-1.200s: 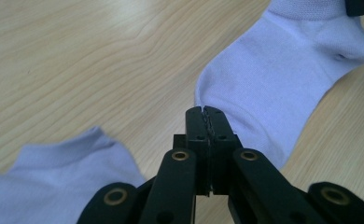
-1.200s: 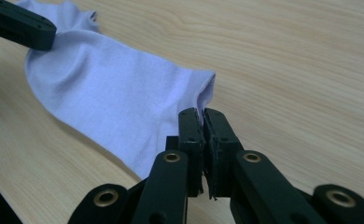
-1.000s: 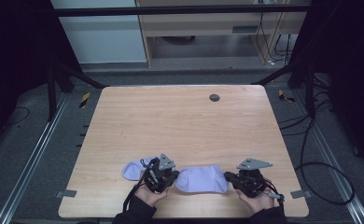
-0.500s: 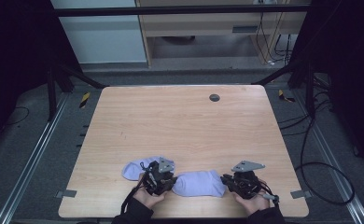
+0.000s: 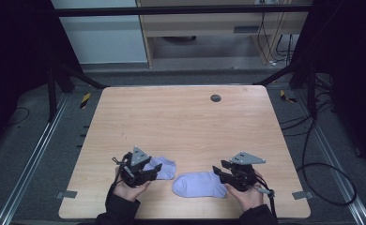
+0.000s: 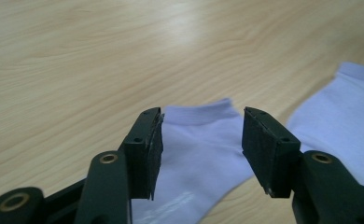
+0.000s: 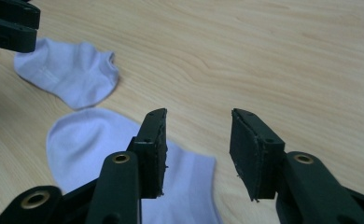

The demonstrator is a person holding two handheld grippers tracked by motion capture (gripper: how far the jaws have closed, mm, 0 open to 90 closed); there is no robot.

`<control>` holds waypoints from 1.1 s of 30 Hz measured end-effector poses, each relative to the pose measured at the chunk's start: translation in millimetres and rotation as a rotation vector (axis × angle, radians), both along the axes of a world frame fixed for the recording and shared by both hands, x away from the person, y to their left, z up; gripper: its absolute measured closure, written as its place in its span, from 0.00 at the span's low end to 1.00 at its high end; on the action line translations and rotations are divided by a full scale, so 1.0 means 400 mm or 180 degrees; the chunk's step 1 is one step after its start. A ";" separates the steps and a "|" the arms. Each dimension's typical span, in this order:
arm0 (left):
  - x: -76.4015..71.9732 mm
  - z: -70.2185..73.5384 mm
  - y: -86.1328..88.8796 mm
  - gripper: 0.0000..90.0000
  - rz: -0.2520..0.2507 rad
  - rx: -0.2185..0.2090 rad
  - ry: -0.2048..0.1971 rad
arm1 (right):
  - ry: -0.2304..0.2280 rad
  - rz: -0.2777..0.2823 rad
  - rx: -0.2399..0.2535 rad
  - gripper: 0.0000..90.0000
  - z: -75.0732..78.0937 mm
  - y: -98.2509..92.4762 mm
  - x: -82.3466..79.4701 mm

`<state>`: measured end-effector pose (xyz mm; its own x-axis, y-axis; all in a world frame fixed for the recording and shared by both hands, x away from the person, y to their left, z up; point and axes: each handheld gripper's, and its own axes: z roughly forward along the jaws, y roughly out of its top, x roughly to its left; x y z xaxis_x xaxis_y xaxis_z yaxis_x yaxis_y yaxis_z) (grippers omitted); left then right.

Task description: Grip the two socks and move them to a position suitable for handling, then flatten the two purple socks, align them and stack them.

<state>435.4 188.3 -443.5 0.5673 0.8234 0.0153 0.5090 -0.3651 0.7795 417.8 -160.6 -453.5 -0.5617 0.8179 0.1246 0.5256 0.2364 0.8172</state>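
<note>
Two lavender ankle socks lie flat and apart near the table's six-o'clock edge — seemingly just set down. The left sock sits under the left gripper, the right sock at nine o'clock from the right gripper. Both jaws have just been opening and stand spread, pinching nothing. Two grippers.

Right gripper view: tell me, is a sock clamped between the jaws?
No. The right gripper stands open, its pads apart with bare wood between them, and the near sock lies flat beside the left jaw.

Left hand-held gripper and right hand-held gripper, low and apart, jaws just opened, gripping nothing.
</note>
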 end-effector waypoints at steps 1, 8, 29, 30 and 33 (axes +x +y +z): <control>0.002 0.002 0.017 0.51 0.0061 -0.0009 -0.0021 | 0.0003 0.0015 0.0001 0.59 0.002 0.011 0.004; -0.004 -0.012 0.121 0.49 0.0310 0.0021 -0.0017 | 0.0008 0.0144 0.0004 0.52 0.008 0.096 0.035; 0.023 -0.094 0.215 0.62 0.0564 0.0184 0.0358 | 0.0125 0.0311 -0.0220 0.58 -0.060 0.321 0.121; 0.024 -0.097 0.213 0.63 0.0566 0.0181 0.0362 | 0.0146 0.0327 -0.0229 0.58 -0.065 0.330 0.123; 0.027 -0.101 0.210 0.68 0.0540 0.0206 0.0413 | 0.0187 0.0350 -0.0281 0.60 -0.081 0.354 0.134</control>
<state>446.2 272.3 -483.9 0.4215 0.9068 0.0072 0.6617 -0.3130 0.6813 471.5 -18.8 -485.8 -0.6423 0.7611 0.0901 0.5388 0.3648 0.7593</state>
